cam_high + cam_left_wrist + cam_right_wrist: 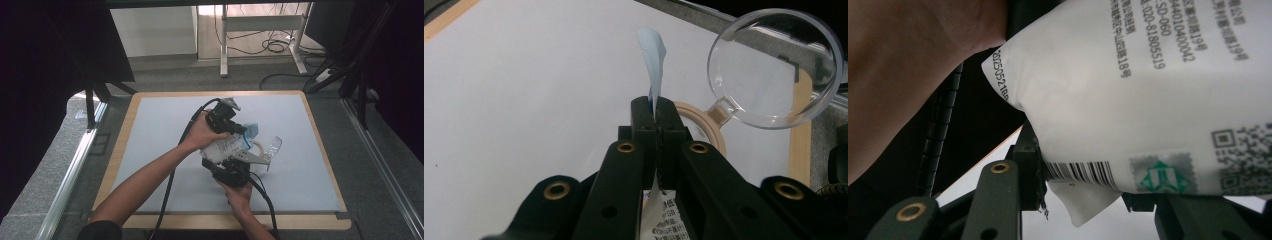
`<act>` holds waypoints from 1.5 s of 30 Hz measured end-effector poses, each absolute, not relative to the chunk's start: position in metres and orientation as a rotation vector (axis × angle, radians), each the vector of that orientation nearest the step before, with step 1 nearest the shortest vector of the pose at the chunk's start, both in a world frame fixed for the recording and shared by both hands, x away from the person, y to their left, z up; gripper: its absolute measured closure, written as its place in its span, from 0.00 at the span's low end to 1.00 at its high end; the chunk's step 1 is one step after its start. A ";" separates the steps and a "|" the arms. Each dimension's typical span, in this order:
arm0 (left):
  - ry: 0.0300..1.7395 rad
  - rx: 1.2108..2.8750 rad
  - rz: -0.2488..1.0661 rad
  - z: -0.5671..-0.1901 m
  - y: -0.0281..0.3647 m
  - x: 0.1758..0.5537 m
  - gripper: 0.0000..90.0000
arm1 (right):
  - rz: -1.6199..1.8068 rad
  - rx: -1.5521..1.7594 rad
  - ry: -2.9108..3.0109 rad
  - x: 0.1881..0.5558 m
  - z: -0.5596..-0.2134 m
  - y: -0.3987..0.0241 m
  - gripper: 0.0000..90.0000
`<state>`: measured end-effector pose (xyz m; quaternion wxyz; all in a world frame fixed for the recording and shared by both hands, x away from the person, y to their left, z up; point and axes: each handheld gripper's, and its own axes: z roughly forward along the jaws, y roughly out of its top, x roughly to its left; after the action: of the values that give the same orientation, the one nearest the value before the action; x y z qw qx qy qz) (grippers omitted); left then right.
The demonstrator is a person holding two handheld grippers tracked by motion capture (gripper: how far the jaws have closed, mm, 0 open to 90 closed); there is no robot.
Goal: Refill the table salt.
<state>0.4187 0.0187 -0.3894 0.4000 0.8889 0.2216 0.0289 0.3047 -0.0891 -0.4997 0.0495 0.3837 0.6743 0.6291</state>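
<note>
Two hand-held grippers, we note, grip one white packet (227,146) above the desk (165,115): left (655,117) clamped shut on its blue flap (653,55), right (1083,197) half closed around its bottom.

It looked like a lab or test room set up for recording. A wood-edged bench (120,150) with a pale grey top stood on grey carpet (65,145), boxed in by dark metal frame rails (70,175) on the left and right. At the far side stood a white desk frame (260,25) with loose black cables (272,47) trailing over the floor beneath it.
</note>
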 end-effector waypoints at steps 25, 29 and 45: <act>0.558 2.256 0.067 -0.389 0.014 0.421 1.00 | 1.952 1.166 2.027 0.303 -0.496 -0.094 0.67; 0.561 2.258 0.066 -0.390 0.013 0.421 1.00 | 1.949 1.168 2.028 0.303 -0.496 -0.094 0.67; 0.557 2.258 0.066 -0.389 0.015 0.422 1.00 | 1.950 1.164 2.030 0.303 -0.496 -0.094 0.67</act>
<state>0.4215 0.0150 -0.3893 0.3965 0.8909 0.2200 0.0259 0.3032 -0.0938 -0.4962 0.0480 0.3816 0.6657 0.6394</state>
